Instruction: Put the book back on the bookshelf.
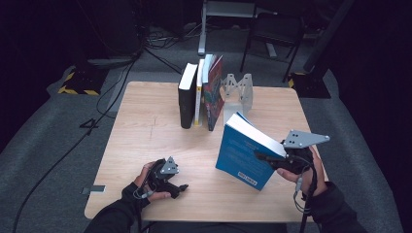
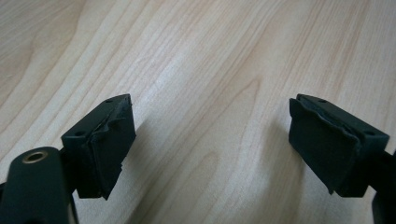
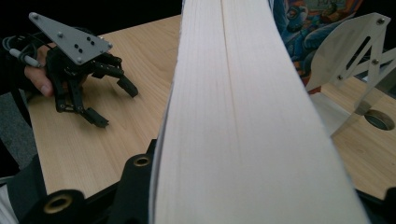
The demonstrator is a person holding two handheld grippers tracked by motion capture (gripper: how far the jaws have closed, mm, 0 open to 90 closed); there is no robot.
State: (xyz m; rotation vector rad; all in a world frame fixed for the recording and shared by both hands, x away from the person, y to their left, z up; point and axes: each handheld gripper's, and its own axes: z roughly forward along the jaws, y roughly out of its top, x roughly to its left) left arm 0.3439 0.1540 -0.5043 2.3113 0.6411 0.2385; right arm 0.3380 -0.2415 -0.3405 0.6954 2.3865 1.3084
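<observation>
Though prob. touching, book (image 1: 245,153) nr bookend (image 1: 238,92).

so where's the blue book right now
In the high view the blue book is at the table's right front, clamped in the right gripper, nearer than the metal bookend.

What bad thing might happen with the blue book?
The right gripper pinches the blue book only at one edge, tilted, so it might slip or swing. Carried toward the standing books, it might knock them over. The left gripper rests open on the table, too far to help.
</observation>
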